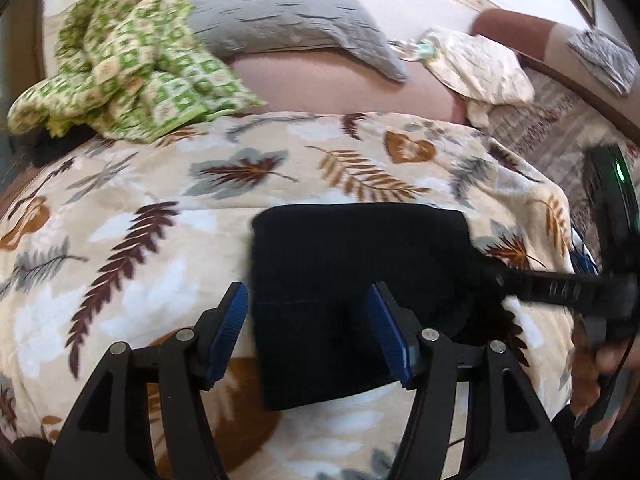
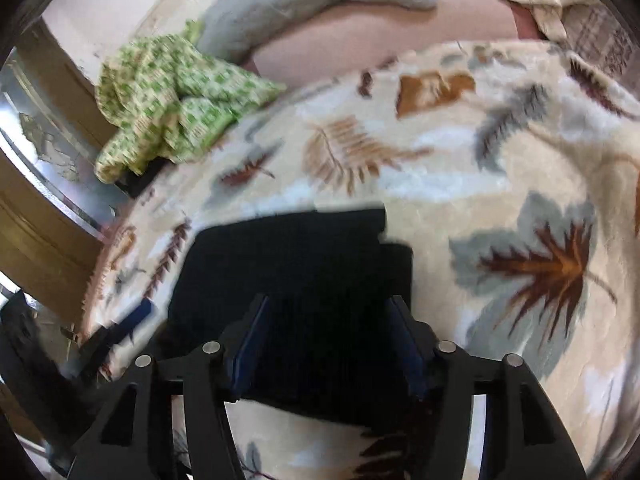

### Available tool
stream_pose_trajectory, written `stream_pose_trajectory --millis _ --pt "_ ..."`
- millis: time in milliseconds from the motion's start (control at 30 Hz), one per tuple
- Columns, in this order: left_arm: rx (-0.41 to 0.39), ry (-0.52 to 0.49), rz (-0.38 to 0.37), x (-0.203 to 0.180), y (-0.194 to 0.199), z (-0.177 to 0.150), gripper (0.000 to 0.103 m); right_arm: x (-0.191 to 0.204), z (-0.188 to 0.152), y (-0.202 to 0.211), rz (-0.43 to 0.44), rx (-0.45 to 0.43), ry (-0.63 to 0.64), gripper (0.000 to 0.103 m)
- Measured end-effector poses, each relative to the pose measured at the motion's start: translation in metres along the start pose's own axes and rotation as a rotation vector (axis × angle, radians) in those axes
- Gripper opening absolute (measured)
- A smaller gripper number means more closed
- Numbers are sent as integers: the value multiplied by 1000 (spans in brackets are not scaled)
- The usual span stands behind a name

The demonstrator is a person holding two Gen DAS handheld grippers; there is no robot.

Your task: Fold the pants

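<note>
Folded black pants (image 1: 352, 276) on the leaf-print blanket (image 1: 160, 208); my left gripper (image 1: 308, 320) and right gripper (image 2: 326, 336) both gape over them, gripping nothing.

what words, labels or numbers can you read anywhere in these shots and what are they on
None can be read in either view.
The folded black pants show no tag or print.
The leaf blanket, the green checked cloth and the grey pillow carry patterns only.
The right gripper has a small green light on its body, but no legible marking.
The left gripper shows no lettering.
</note>
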State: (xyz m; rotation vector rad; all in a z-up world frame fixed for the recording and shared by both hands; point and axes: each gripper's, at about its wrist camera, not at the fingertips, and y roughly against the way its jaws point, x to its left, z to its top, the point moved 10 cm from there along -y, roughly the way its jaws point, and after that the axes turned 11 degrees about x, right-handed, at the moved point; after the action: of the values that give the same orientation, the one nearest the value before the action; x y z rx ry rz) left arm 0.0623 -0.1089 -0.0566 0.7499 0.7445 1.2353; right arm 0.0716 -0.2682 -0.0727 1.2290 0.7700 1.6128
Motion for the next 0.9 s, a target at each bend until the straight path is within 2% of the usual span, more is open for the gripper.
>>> stream_pose_trajectory --millis 33,67,133,200,300,400,467,533,600,700,800,900 --pt "5 13 3 5 0 -1 62 2 -3 2 -12 -10 19 20" --pt "9 21 1 8 1 -2 62 5 -7 6 -6 -18 29 15" --pt "3 31 -9 13 5 -4 63 13 -16 20 17 -38 50 14" --pt "-1 26 -11 11 5 -5 68 12 -23 24 1 -44 57 14" --pt "23 10 -3 4 -6 -11 68 -2 -22 7 -21 -31 4 17" --pt "48 -16 9 1 -12 -18 68 -6 -19 12 -6 -64 -34 27" --pt "52 -12 15 2 -12 -18 68 -7 -18 26 -69 -90 -19 35" --pt "54 -1 11 2 -12 -16 68 -1 -17 40 -73 -120 -3 35" --pt "49 2 12 2 -10 -13 68 13 -17 52 -29 -145 24 35" --pt "42 -4 23 1 -9 -7 68 38 -22 51 0 -131 88 35" --pt "51 -9 29 0 -14 -3 71 51 -29 37 -35 -103 142 35" --pt "76 -14 43 1 -25 -3 71 45 -34 18 -88 -69 142 35"
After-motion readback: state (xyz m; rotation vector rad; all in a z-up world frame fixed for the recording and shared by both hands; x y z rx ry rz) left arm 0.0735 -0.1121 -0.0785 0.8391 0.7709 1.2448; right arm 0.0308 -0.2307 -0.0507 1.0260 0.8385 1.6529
